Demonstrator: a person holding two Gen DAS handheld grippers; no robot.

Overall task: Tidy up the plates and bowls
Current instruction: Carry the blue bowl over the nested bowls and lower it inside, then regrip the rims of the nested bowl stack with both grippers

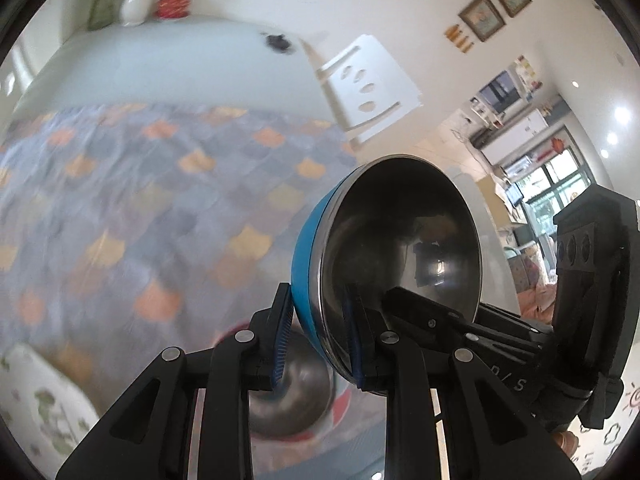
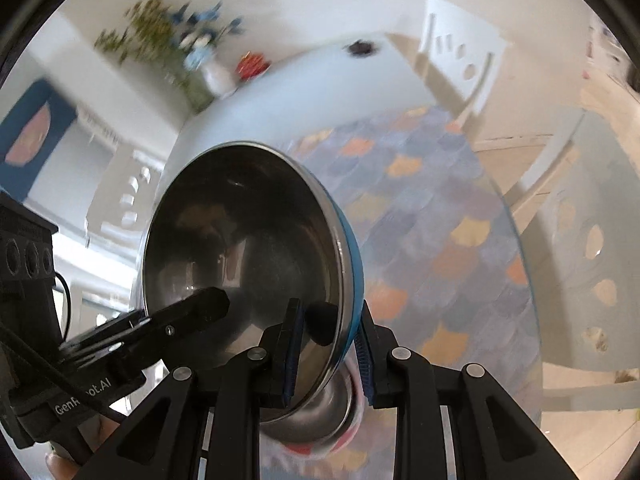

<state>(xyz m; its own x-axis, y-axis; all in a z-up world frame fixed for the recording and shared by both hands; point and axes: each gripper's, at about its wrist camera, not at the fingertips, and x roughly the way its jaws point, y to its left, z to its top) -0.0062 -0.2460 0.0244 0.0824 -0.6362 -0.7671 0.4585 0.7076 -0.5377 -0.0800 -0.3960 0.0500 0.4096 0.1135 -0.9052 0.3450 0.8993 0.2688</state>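
Note:
A blue bowl with a steel inside (image 1: pixel 400 248) is held on edge above the table by both grippers. My left gripper (image 1: pixel 318 332) is shut on its rim, one finger inside and one on the blue outside. My right gripper (image 2: pixel 330 354) is shut on the rim of the same bowl (image 2: pixel 244 248) from the opposite side. Below it a second steel bowl (image 1: pixel 288 392) sits on a red-rimmed plate (image 1: pixel 340 400); both also show in the right wrist view, the bowl (image 2: pixel 316 412) on the plate (image 2: pixel 320 446). The view is motion-blurred.
The table has a scale-patterned cloth (image 1: pixel 140 208) and a bare white far half (image 1: pixel 168 64) with a vase of flowers (image 1: pixel 138 0), a red object (image 1: pixel 172 6) and a small dark item (image 1: pixel 278 42). White chairs (image 1: pixel 368 84) stand around. A floral plate (image 1: pixel 44 404) lies at near left.

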